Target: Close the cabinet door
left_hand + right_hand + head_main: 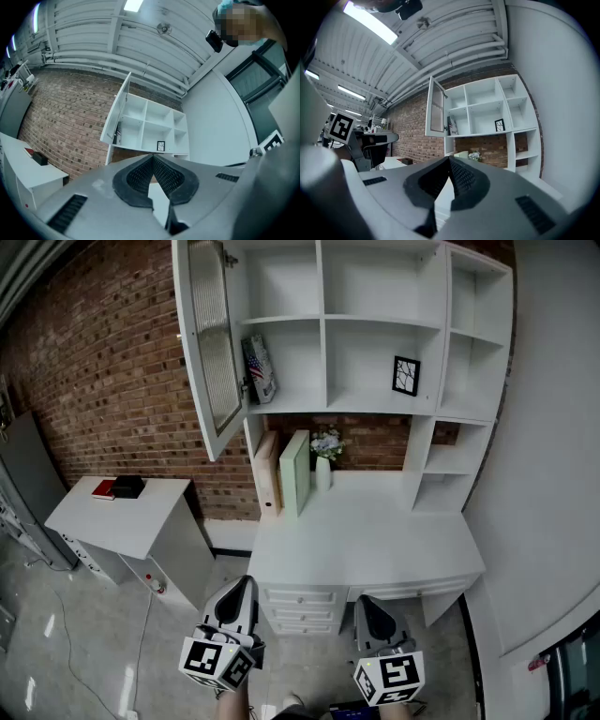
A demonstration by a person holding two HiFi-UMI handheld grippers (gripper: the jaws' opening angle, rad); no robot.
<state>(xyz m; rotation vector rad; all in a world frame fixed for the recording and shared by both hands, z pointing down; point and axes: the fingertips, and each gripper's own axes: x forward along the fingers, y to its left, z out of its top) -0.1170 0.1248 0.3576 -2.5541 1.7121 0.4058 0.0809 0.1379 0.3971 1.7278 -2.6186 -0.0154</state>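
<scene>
Fingers (140, 177) of the left gripper (241, 585) meet at their tips, nothing between them. Right gripper (367, 602): same, fingers (465, 178) pressed together, empty. Both sit low and well short of the shelf unit (322, 334), pointing toward it, with the desk (375, 531) in between.

Cabinet door (214, 343): hung on the shelf unit's upper left compartment, swung wide, standing out from the unit's left edge. Ribbed glass panel in a white frame. Neither gripper touches it; both are well apart from it and below it.

Inside that open compartment, lower shelf: a magazine (260, 368), leaning. Further right in the shelf unit: a small framed picture (405, 375). Beneath the shelf unit, on the desk: upright folders (293, 472) and a vase of flowers (325, 446).

Progress, as I judge it: nothing done yet. Door fully open, no contact made. Left to do: lift a gripper to the door's outer face, probably the left one as the nearer, and push the door round until it sits flush against the shelf unit.
</scene>
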